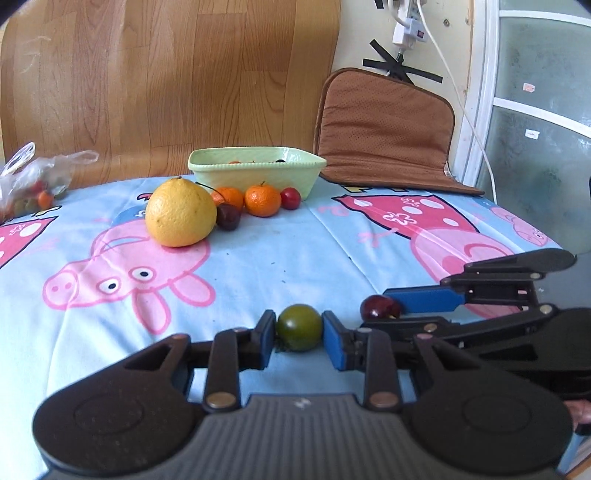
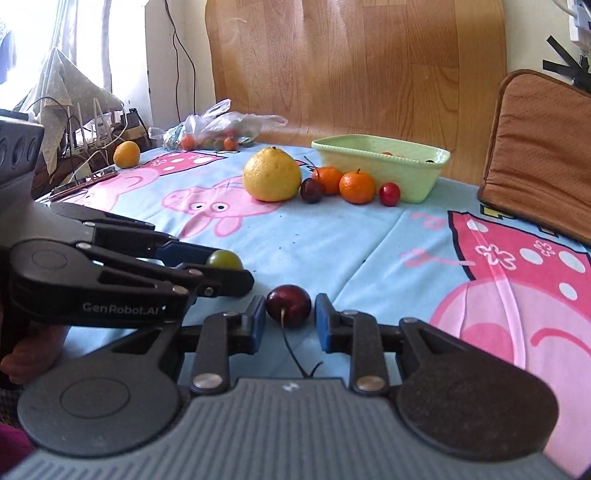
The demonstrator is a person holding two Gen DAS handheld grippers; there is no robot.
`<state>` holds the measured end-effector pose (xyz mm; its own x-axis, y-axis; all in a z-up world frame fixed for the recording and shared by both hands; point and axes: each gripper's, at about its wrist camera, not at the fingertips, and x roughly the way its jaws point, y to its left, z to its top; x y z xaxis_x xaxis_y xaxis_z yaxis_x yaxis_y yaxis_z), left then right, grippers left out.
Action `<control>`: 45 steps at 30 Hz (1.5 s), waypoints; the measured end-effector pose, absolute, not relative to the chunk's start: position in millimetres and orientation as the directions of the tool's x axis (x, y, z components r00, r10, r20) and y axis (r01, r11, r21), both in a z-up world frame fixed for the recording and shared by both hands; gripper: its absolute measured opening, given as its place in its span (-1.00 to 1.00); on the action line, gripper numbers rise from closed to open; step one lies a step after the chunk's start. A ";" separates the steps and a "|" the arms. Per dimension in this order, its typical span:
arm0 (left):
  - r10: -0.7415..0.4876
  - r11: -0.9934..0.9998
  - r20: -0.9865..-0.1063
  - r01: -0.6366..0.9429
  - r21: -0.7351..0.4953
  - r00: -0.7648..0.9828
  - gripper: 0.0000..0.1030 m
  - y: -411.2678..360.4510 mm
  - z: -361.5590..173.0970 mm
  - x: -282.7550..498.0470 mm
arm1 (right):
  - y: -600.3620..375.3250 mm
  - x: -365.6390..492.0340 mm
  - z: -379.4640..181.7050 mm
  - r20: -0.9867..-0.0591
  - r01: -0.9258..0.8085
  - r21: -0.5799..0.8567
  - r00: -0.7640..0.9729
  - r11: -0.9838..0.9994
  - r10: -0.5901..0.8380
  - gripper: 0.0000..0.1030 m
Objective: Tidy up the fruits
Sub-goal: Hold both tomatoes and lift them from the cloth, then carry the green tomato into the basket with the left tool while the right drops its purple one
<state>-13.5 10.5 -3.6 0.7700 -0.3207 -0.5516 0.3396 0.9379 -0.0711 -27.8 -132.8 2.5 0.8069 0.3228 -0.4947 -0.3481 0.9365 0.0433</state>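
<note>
1. Left wrist view: left hand-held gripper [image 1: 298, 332] open around small round green tomato [image 1: 299, 326], lower centre, on the counter [image 1: 295, 236]; pads barely apart from it. Needs closing.
2. Right wrist view: right hand-held gripper [image 2: 289, 317] open around dark red stemmed cherry [image 2: 289, 305], lower centre. Closing next, then carrying to pale green rectangular dish [image 2: 413, 184], upper right.

I'm working in a lived-in home room: a table under a cartoon-pig cloth [image 1: 303, 236], a wood-grain board [image 1: 166, 74] propped at 12 o'clock, a brown seat cushion [image 1: 384, 129] at 2 o'clock, taped cables and a plug strip [image 1: 406, 22] on the wall, a sunlit window [image 2: 74, 37] at 10 o'clock.
</note>
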 end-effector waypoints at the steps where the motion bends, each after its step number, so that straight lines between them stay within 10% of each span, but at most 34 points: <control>1: -0.324 0.937 -0.548 0.341 -0.074 0.771 -0.45 11.1 -4.0 -13.7 | -131.1 -29.6 2.0 -0.495 -0.344 0.035 0.810 0.938 0.315 -0.36; 45: -0.398 0.916 -0.492 0.362 -0.172 0.774 -0.49 27.3 15.1 2.0 | -148.3 -24.4 7.5 -0.451 -0.276 0.152 0.835 0.949 0.315 -0.46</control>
